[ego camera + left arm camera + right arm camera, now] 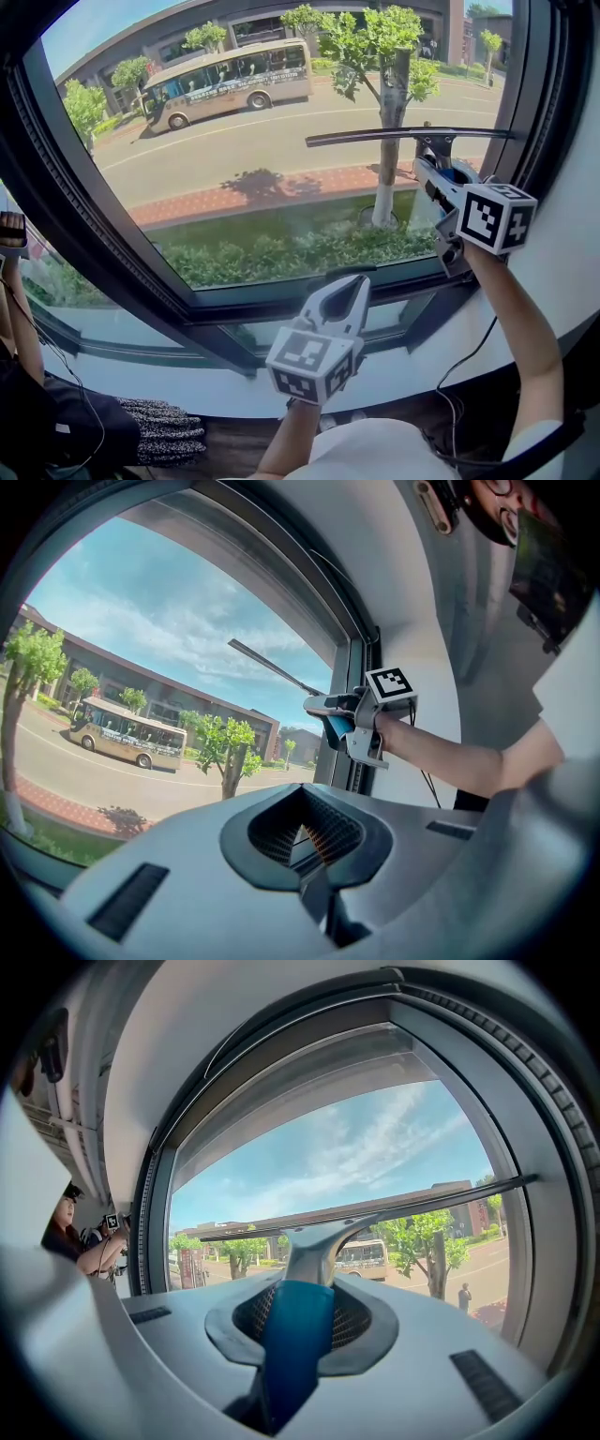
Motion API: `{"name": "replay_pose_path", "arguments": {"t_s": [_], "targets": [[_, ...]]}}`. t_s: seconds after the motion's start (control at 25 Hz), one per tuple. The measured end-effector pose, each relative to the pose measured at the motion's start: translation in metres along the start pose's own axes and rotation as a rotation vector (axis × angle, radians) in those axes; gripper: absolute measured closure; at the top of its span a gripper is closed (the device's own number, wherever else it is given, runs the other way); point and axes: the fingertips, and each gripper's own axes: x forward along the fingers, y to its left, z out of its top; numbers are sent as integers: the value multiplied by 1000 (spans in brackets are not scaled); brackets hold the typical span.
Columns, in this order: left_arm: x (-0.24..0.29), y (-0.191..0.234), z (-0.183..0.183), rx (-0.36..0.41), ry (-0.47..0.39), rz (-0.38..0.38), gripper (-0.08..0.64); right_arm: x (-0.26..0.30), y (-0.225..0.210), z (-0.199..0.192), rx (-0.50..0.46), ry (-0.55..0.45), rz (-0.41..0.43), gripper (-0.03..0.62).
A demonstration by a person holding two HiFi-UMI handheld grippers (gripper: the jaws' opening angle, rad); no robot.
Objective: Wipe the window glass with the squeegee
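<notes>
The squeegee (403, 137) has a long dark blade and a blue handle (291, 1335). Its blade lies level against the upper right of the window glass (234, 169). My right gripper (427, 171) is shut on the blue handle, raised near the right side of the frame. In the left gripper view the same blade (272, 667) slants up from that gripper (323, 705). My left gripper (349, 277) is low in the middle, by the bottom frame rail. Its jaws (305, 841) are shut with nothing between them.
A dark window frame (94, 253) surrounds the glass, with a white sill (403, 361) below and a white wall to the right. Another person (14, 281) stands at the far left. A dark patterned cloth (159, 431) lies low at the left. A cable (459, 384) hangs under my right arm.
</notes>
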Motion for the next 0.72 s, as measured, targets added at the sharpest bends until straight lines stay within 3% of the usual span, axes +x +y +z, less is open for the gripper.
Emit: {"name": "replay_pose_path", "arguments": {"t_s": [0.72], "targets": [[-3, 6, 7, -30, 1, 43, 565, 1, -4, -37, 4, 49, -2, 515]]}}
